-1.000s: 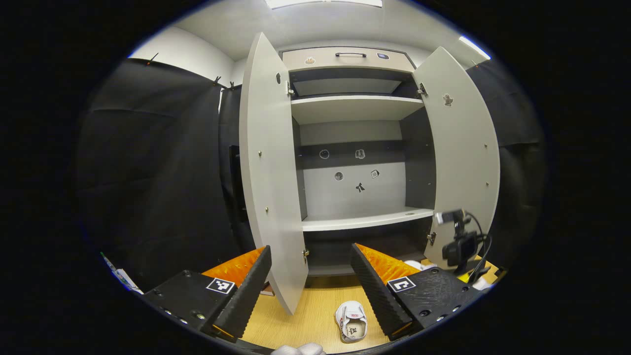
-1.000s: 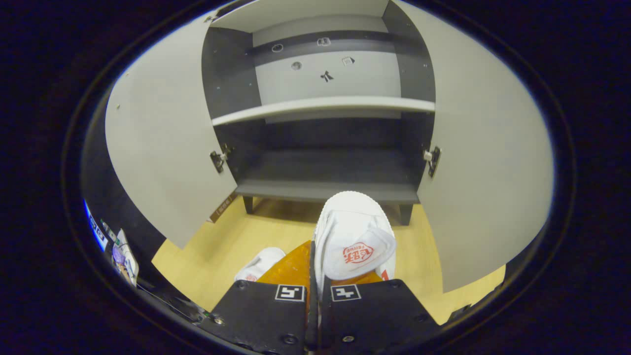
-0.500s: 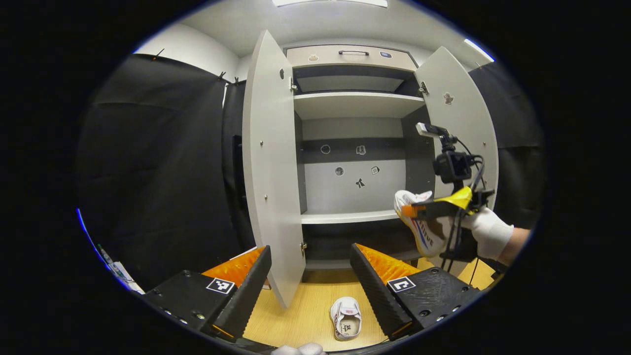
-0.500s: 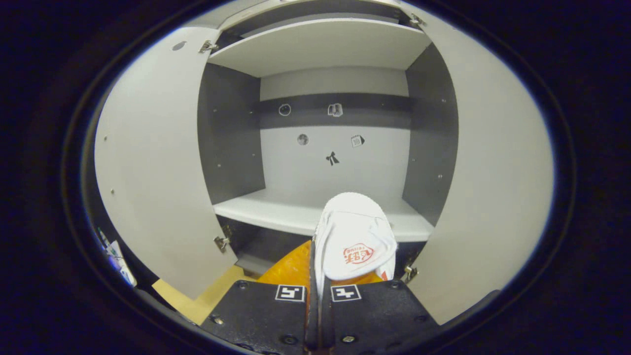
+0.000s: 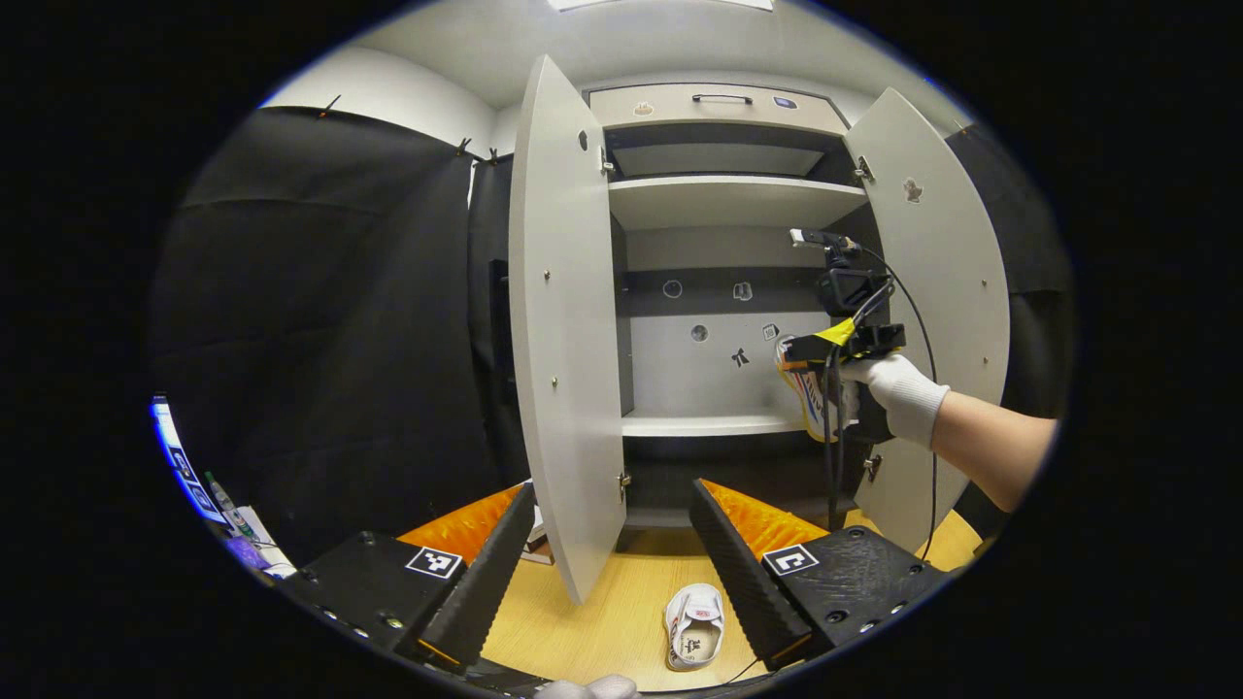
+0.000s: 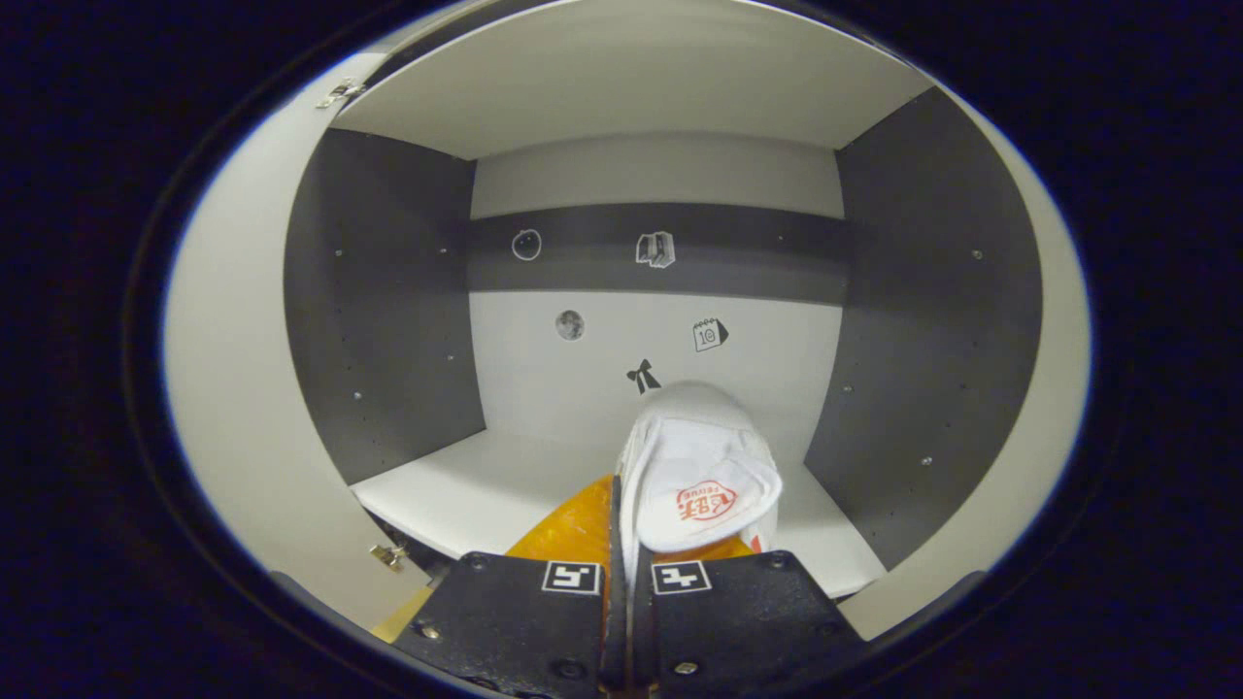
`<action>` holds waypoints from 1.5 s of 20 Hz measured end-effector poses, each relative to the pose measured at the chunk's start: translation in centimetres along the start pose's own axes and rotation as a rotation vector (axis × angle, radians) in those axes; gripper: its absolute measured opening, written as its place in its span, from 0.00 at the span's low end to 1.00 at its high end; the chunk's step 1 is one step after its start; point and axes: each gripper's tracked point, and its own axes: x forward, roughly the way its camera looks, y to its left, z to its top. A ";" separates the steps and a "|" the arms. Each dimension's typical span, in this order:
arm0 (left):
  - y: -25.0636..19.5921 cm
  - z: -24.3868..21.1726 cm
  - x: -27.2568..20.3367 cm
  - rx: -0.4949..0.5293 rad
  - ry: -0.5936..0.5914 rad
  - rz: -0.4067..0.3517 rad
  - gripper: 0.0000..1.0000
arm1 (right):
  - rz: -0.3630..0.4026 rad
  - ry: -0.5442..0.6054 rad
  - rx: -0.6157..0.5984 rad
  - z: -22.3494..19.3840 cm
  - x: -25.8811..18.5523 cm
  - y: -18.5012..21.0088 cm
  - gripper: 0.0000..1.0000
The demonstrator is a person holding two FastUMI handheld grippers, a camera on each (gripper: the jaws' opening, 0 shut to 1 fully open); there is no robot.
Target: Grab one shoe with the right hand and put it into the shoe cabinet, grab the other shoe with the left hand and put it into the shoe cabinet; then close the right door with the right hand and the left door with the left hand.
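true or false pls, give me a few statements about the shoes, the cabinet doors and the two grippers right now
1. The right gripper is shut on a white shoe. True.
2. Both cabinet doors are closed. False: the left door and the right door stand open.
3. The second shoe lies on the wooden floor. True.
4. The left gripper holds a shoe. False: it is open and holds nothing.
5. The held shoe already rests on the middle shelf. False: the gripper holds it above the shelf.
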 end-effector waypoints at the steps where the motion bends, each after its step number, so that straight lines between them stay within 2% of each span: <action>1: 0.1 0.1 0.0 0.005 -0.001 0.007 0.97 | -0.009 0.014 -0.009 0.0 1.0 -0.3 0.06; 5: 0.1 0.2 0.1 0.001 0.002 0.025 0.96 | -0.028 0.071 0.001 0.0 4.9 -0.8 0.06; 8: -0.3 0.1 0.2 -0.010 0.006 0.024 0.96 | -0.029 0.195 0.001 -1.5 7.2 -1.1 0.06; 9: -0.3 0.2 0.2 -0.013 0.006 0.024 0.96 | -0.031 0.239 -0.004 -2.1 7.6 -1.2 0.03; 10: -0.5 0.2 0.3 -0.014 0.003 0.020 0.96 | -0.034 0.276 0.005 -2.6 8.2 -1.3 0.06; 14: -0.5 0.4 0.3 -0.020 -0.005 0.013 0.96 | -0.052 0.436 0.032 -5.1 9.7 -1.7 0.06; 15: -0.4 0.5 0.3 -0.020 -0.007 0.012 0.96 | -0.032 0.470 0.042 -5.6 9.6 -1.3 0.07; 18: 0.0 0.6 0.2 -0.032 -0.015 0.014 0.96 | -0.060 0.502 -0.019 -5.6 9.9 -1.4 0.08; 22: 0.7 0.5 -0.1 -0.038 -0.021 0.013 0.96 | -0.081 0.469 0.022 -5.1 9.2 -1.6 0.12; 24: 0.9 0.4 -0.3 -0.042 -0.019 0.005 0.96 | -0.077 0.443 0.046 -4.4 8.3 -1.6 0.19; 27: 1.4 0.5 -0.5 -0.045 -0.026 -0.003 0.96 | -0.054 0.400 0.080 -3.2 6.6 -1.0 0.55; 28: 1.6 0.6 -0.5 -0.045 -0.027 -0.007 0.96 | -0.046 0.369 0.100 -2.5 6.0 -0.8 0.58; 29: 1.7 0.6 -0.6 -0.047 -0.030 -0.010 0.96 | -0.054 0.344 0.099 -1.9 5.2 -1.0 0.54; 30: 1.9 0.6 -0.7 -0.051 -0.034 -0.016 0.96 | -0.071 0.305 0.087 -0.8 4.2 -1.4 0.58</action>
